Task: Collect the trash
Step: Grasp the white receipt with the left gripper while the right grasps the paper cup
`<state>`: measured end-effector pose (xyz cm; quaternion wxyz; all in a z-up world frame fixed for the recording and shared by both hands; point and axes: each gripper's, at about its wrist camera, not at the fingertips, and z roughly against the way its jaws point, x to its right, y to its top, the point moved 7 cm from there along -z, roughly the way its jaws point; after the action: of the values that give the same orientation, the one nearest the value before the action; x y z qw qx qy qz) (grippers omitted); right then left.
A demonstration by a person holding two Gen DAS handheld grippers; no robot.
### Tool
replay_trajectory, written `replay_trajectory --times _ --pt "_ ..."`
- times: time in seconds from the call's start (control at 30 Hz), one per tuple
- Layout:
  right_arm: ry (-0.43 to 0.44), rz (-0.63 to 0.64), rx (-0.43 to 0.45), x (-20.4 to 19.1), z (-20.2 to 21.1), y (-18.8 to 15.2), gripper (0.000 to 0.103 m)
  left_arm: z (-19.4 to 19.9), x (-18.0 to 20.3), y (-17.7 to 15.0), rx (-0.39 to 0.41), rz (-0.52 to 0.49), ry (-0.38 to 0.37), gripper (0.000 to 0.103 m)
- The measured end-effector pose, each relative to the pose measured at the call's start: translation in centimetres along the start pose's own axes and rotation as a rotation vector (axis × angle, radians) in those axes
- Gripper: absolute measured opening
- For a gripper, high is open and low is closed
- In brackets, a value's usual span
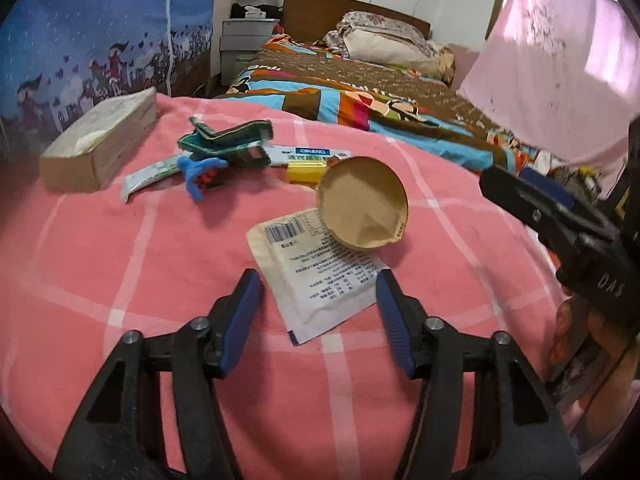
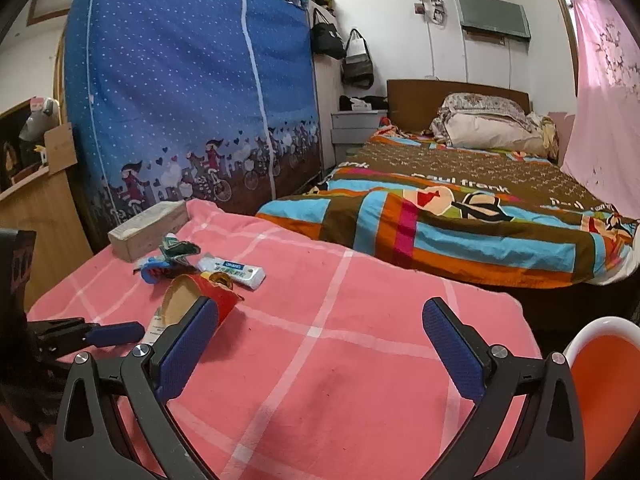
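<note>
On the pink checked cloth (image 1: 120, 248) lies trash: a white printed sachet (image 1: 316, 280), a crushed paper cup (image 1: 362, 204) on its side, a toothpaste tube (image 1: 308, 155), a yellow box (image 1: 306, 171), green packaging (image 1: 224, 140) and a blue plastic piece (image 1: 196, 176). My left gripper (image 1: 318, 288) is open, its fingers on either side of the sachet's near end. My right gripper (image 2: 320, 320) is open and empty over bare cloth; the cup (image 2: 200, 300) and tube (image 2: 232, 270) lie to its left. The right gripper also shows in the left wrist view (image 1: 532, 200).
A thick book (image 1: 100, 144) lies at the cloth's far left. An orange and white bin (image 2: 600, 384) stands at the lower right. A bed with a colourful quilt (image 2: 460, 216) is behind, a blue fabric wardrobe (image 2: 180, 100) to the left, a pink curtain (image 2: 604, 92) at right.
</note>
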<state>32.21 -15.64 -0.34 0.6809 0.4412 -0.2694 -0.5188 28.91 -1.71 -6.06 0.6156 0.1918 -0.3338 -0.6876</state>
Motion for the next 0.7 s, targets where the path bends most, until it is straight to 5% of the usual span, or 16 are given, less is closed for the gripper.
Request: replay_trajectory --times 0.27,0.33,0.7 --pt "0.022 0.008 -0.081 -0.5 -1.6 -0.5 0.101 0.3 -0.4 0.1 0.01 0.011 -0.008 0.03" --pt "0.046 0.014 -0.099 -0.9 -1.8 -0.7 0.092 0.5 -0.9 0.1 0.016 0.035 0.001 0.013" --pt "0.235 0.028 -0.166 -4.8 -3.2 -1.2 0.04 0.5 -1.3 0.2 0.023 0.102 -0.044 0.01"
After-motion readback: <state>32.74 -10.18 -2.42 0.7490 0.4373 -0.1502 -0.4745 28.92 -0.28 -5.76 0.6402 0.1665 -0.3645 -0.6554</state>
